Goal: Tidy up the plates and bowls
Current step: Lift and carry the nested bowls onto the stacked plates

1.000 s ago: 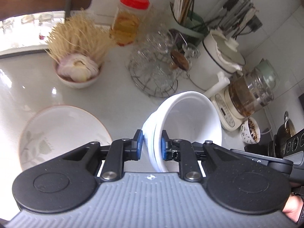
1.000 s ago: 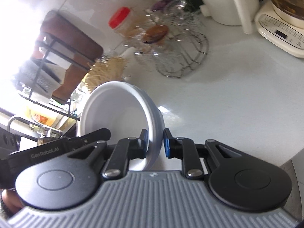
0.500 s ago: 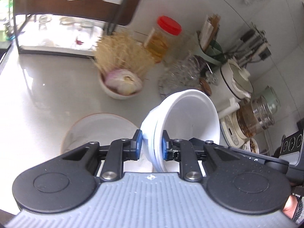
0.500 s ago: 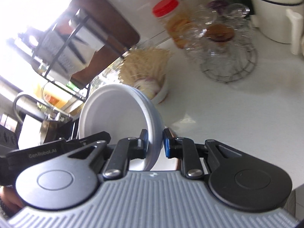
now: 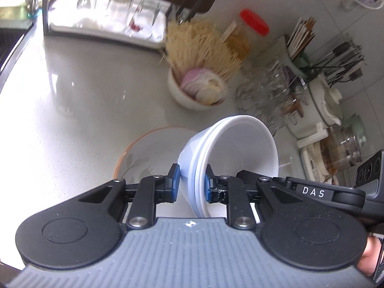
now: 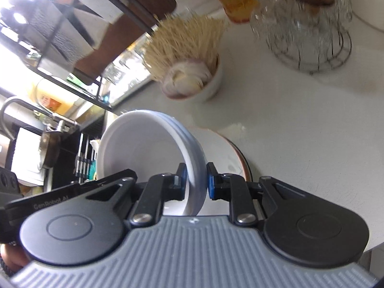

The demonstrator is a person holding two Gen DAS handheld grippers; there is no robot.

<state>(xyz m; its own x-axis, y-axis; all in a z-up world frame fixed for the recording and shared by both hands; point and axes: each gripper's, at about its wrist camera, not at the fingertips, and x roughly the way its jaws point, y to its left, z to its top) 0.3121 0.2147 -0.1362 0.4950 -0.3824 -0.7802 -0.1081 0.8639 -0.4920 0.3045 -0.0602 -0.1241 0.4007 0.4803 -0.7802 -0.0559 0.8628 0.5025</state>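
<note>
A stack of white bowls (image 5: 237,148) hangs over the counter, held from both sides. My left gripper (image 5: 190,183) is shut on one side of the stack's rim, and my right gripper (image 6: 195,181) is shut on the opposite rim of the white bowls (image 6: 148,148). Just below and beyond the stack lies a white plate with an orange rim (image 5: 153,148), which also shows under the bowls in the right wrist view as the plate (image 6: 228,153). The near part of the plate is hidden by the bowls and grippers.
A small bowl of onion with a bundle of thin sticks (image 5: 199,88) stands behind the plate. A wire rack of glasses (image 5: 266,96), a red-lidded jar (image 5: 249,31), a white pot (image 5: 319,110) and a kettle (image 5: 340,146) line the right. A sink and tap (image 6: 36,115) lie left.
Both grippers carried the bowls leftward along the counter and slightly down. The orange-rimmed plate now lies right under the stack, and the onion bowl has come nearer the middle of both views.
</note>
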